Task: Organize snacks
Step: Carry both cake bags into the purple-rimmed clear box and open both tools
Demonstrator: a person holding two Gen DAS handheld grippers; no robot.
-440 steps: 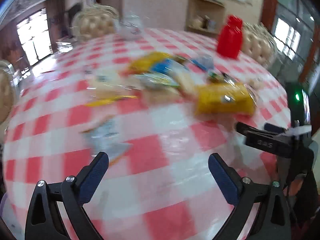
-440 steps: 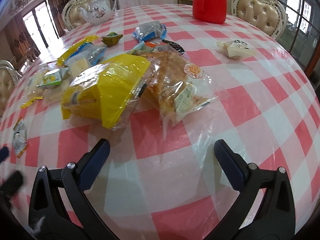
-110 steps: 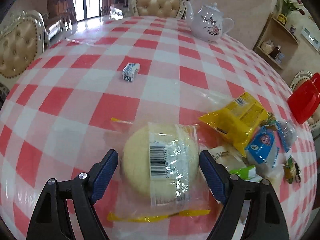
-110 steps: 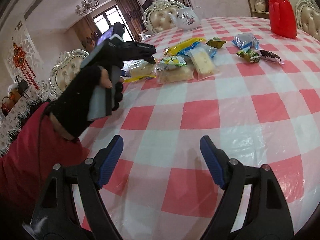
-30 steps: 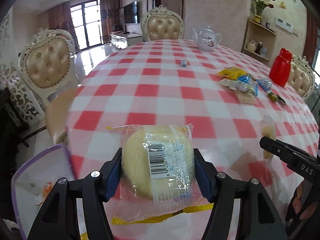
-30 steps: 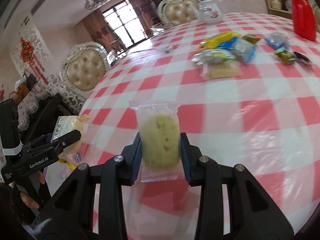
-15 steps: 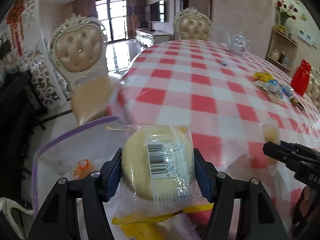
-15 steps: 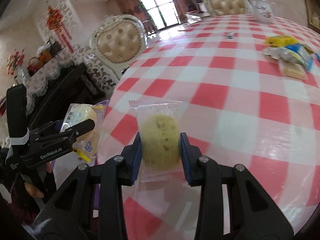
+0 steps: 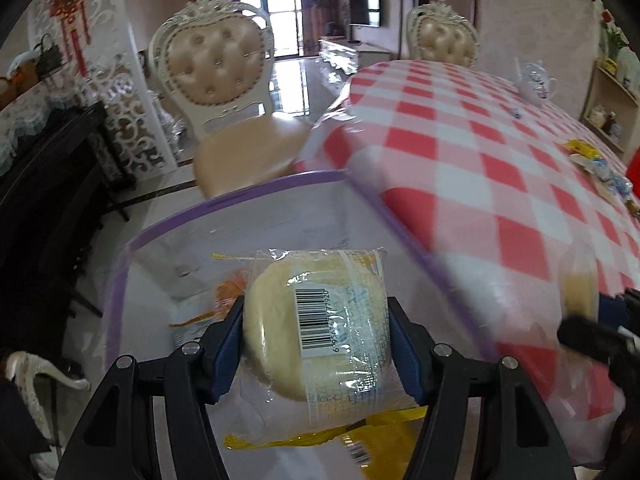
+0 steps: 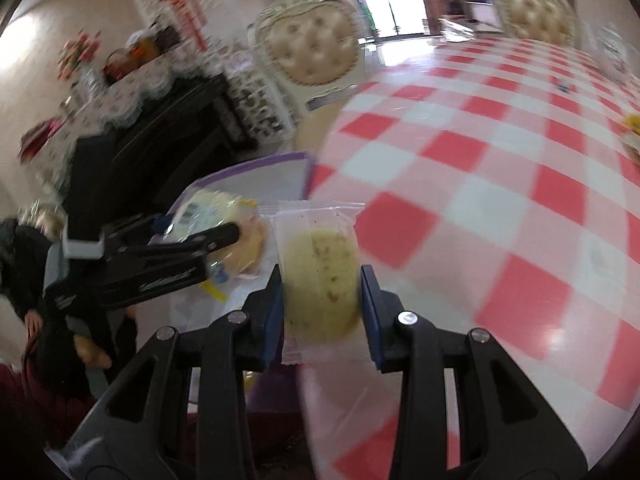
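Note:
My left gripper [image 9: 316,344] is shut on a round pale bun in a clear wrapper with a barcode [image 9: 316,328]. It holds the bun over a clear bin with a purple rim [image 9: 224,204] beside the table edge. My right gripper [image 10: 322,304] is shut on a greenish speckled cake in a clear wrapper [image 10: 320,276], at the table's left edge. The right wrist view also shows the left gripper [image 10: 192,248] with its bun [image 10: 212,210] over the bin [image 10: 256,164]. The right gripper's cake shows blurred in the left wrist view [image 9: 580,284].
The round table has a red and white checked cloth [image 9: 480,152]. More snacks [image 9: 592,164] lie far across it, near a teapot [image 9: 536,80]. Some packets [image 9: 224,292] lie inside the bin. A cream tufted chair [image 9: 224,92] stands beyond the bin.
Both grippers have swung left off the table toward the bin, each keeping its snack. The left bun is now over the bin's opening.

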